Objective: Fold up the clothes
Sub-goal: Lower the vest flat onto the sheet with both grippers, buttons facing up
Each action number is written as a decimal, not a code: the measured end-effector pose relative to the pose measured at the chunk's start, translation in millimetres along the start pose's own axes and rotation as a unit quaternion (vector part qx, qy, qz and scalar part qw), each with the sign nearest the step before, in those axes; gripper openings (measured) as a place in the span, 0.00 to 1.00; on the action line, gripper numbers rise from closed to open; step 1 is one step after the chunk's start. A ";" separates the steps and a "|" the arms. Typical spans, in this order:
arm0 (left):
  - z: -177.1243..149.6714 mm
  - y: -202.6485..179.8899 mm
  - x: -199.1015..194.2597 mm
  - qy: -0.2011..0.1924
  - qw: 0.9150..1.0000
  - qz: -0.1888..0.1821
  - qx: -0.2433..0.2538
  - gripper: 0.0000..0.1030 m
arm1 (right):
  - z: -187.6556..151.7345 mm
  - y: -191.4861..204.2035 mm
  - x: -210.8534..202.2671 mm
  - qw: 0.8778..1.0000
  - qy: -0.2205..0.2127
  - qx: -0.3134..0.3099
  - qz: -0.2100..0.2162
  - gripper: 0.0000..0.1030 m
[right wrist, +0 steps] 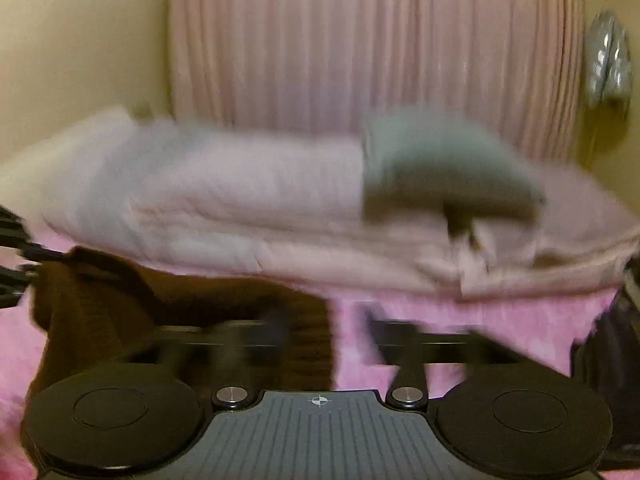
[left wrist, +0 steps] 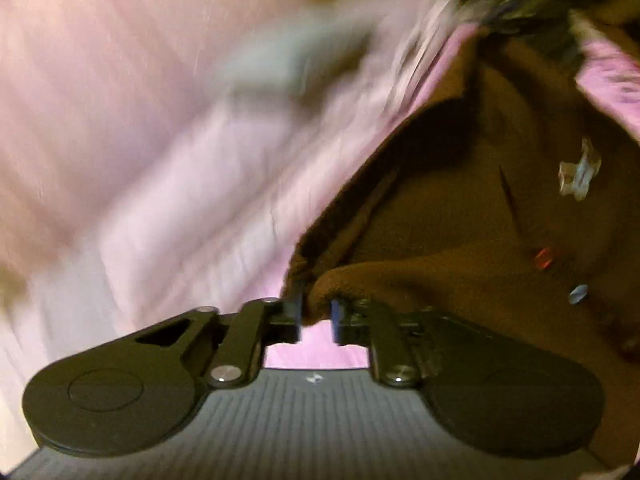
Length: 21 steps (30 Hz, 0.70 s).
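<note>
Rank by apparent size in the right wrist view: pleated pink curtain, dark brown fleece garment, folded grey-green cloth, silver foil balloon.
1. Pleated pink curtain
2. Dark brown fleece garment, nearer the camera, so flattered
3. Folded grey-green cloth
4. Silver foil balloon

The left wrist view looks forward over the left claw [left wrist: 316,312], rolled sideways and pressed close against the brown garment [left wrist: 460,216], which fills its right half. The right wrist view sits level and low over the pink bedcover [right wrist: 460,312], facing the far pink curtain [right wrist: 360,40]. Both views share the brown garment, the folded pale quilt [right wrist: 240,200] and the grey cloth [right wrist: 440,160] on it.
</note>
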<state>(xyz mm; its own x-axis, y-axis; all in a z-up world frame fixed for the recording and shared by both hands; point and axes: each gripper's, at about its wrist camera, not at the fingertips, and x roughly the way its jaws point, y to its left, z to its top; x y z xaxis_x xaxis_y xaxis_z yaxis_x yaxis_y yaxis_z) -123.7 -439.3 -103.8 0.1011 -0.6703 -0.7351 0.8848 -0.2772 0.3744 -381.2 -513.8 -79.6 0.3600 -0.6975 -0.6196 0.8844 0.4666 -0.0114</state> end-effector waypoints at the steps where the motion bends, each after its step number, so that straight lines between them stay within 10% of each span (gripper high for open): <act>1: -9.8 -4.0 17.2 0.018 1.000 0.000 -0.020 0.30 | -9.2 -2.5 19.1 1.000 0.017 -0.005 0.007 0.65; 9: -106.7 -30.7 16.5 0.130 0.966 -0.060 -0.213 0.40 | -98.6 -31.1 79.7 0.984 0.154 0.075 0.048 0.65; 21: -213.5 -103.4 -1.2 0.180 0.908 -0.143 -0.350 0.36 | -214.5 -31.5 20.3 0.959 0.254 0.125 -0.014 0.65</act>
<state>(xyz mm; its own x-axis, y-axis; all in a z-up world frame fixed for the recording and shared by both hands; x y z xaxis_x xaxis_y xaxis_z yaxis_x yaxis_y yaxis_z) -118.2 -262.8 -262.3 -0.1481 -0.3369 -0.9298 0.9576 0.1859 -0.2199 -465.5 -426.0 -260.2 0.2005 -0.3234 -0.9248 0.9580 0.2624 0.1160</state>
